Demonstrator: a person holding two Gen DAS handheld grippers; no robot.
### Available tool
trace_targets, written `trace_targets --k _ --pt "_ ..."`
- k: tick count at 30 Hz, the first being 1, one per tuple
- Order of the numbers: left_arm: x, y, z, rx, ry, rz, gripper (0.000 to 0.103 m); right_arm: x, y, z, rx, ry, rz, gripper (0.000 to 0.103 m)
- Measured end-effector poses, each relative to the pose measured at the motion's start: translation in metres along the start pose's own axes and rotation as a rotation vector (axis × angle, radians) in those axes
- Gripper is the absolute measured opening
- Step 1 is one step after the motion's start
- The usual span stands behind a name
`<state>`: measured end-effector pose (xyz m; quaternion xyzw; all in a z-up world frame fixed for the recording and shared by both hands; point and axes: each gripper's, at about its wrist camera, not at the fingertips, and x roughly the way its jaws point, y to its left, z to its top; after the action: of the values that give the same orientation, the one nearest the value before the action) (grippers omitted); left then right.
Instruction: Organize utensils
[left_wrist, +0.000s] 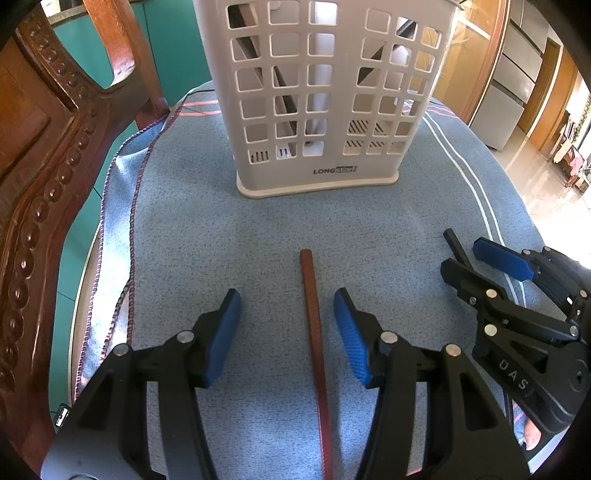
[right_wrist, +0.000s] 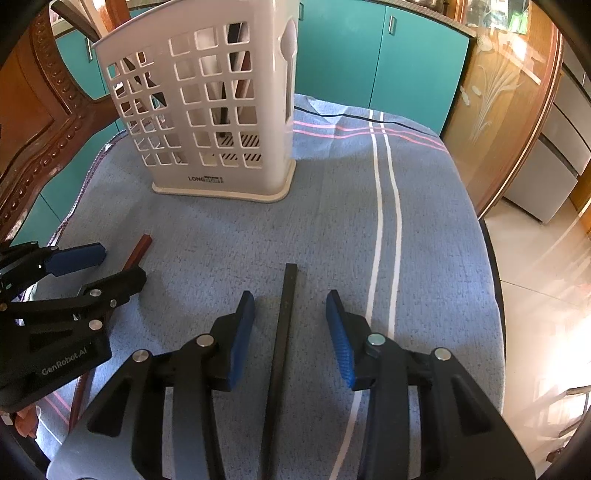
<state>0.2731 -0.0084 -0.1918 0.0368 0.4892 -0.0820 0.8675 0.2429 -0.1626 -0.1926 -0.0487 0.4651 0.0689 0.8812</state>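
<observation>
A red-brown chopstick (left_wrist: 314, 332) lies on the blue cloth, running away from me between the pads of my left gripper (left_wrist: 287, 295). The jaws stand open and neither pad touches it. A black chopstick (right_wrist: 284, 332) lies the same way between the pads of my right gripper (right_wrist: 291, 295), also open and clear of it. The grey-white slotted utensil holder (left_wrist: 317, 177) stands upright on the cloth beyond both, with dark sticks and a white utensil inside. Each gripper shows in the other's view: the right gripper (left_wrist: 463, 254) beside the black chopstick (left_wrist: 452, 238), the left gripper (right_wrist: 122, 264) over the red-brown chopstick (right_wrist: 142, 245).
The blue towel (right_wrist: 424, 229) with white and pink stripes covers a round table. A carved wooden chair (left_wrist: 37, 184) stands close at the left edge. Teal cabinets (right_wrist: 369, 55) are behind the table, and a tiled floor (right_wrist: 546, 266) drops away on the right.
</observation>
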Motion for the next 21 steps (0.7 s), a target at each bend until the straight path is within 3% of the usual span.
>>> trace_targets --k 2,4,7,12,18,21 --pt "-0.001 -0.003 0.0 0.01 -0.005 -0.007 0.041 0.0 0.001 0.0 -0.001 -0.001 0.015 0.036" --pt "-0.002 -0.007 0.0 0.023 -0.011 -0.015 0.026 0.0 0.002 0.001 -0.006 -0.001 0.029 0.012" --pt "-0.002 -0.01 0.0 0.025 -0.013 -0.025 0.009 -0.001 0.004 0.0 -0.007 -0.004 0.034 0.009" --pt "-0.01 -0.008 0.0 -0.002 -0.05 0.005 0.007 -0.015 -0.002 0.002 0.024 -0.057 0.07 0.008" --pt "-0.068 -0.001 -0.004 -0.067 -0.192 -0.027 0.007 -0.077 -0.015 0.006 0.067 -0.239 0.122 0.007" --pt "-0.1 -0.004 -0.009 -0.069 -0.261 -0.026 0.007 -0.106 -0.02 0.004 0.091 -0.289 0.164 0.007"
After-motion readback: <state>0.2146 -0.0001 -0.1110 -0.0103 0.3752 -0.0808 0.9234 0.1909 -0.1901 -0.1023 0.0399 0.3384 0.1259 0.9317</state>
